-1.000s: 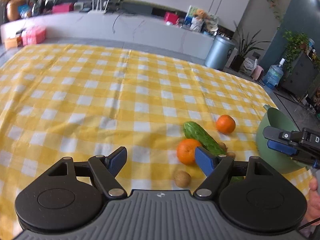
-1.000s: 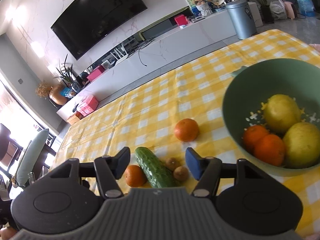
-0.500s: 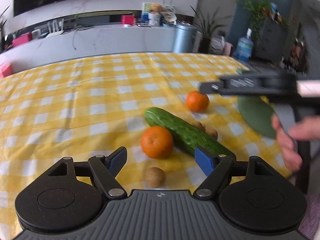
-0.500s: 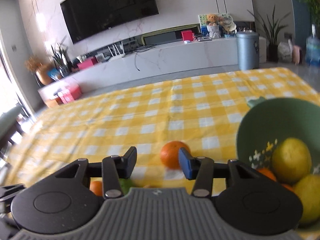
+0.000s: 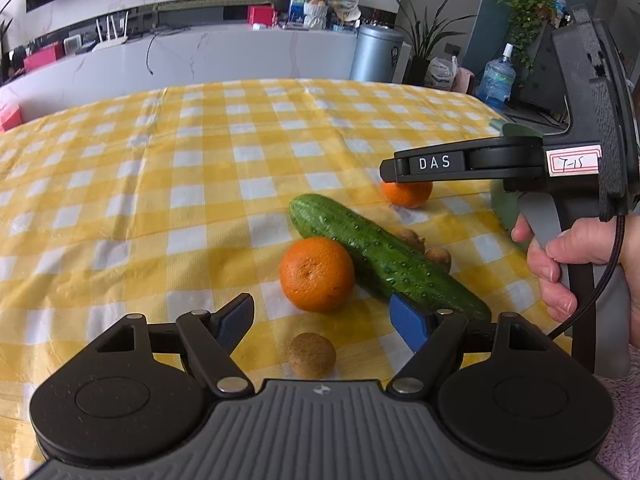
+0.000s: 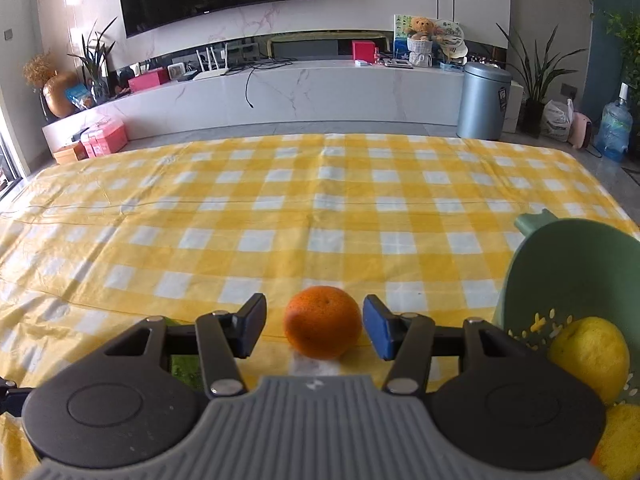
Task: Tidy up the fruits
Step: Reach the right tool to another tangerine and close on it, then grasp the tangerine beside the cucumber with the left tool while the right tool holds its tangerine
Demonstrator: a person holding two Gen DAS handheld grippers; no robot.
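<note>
A yellow-and-white checked tablecloth (image 6: 320,208) is being used as the work surface in a living room, with a green colander (image 6: 568,264) at its right edge already holding lemons (image 6: 588,354). The right gripper (image 6: 314,326) is now being lined up around the far mandarin (image 6: 323,322), which a second ago was lying well ahead of it; its jaws have just been opening slightly and are being held apart with gaps on both sides, so a grasp and a transfer to the colander are judged to be next. The left gripper (image 5: 322,320) is being held wide and empty over the near mandarin (image 5: 317,274), which is touching the cucumber (image 5: 384,258), with a small brown fruit (image 5: 311,355) just below.
</note>
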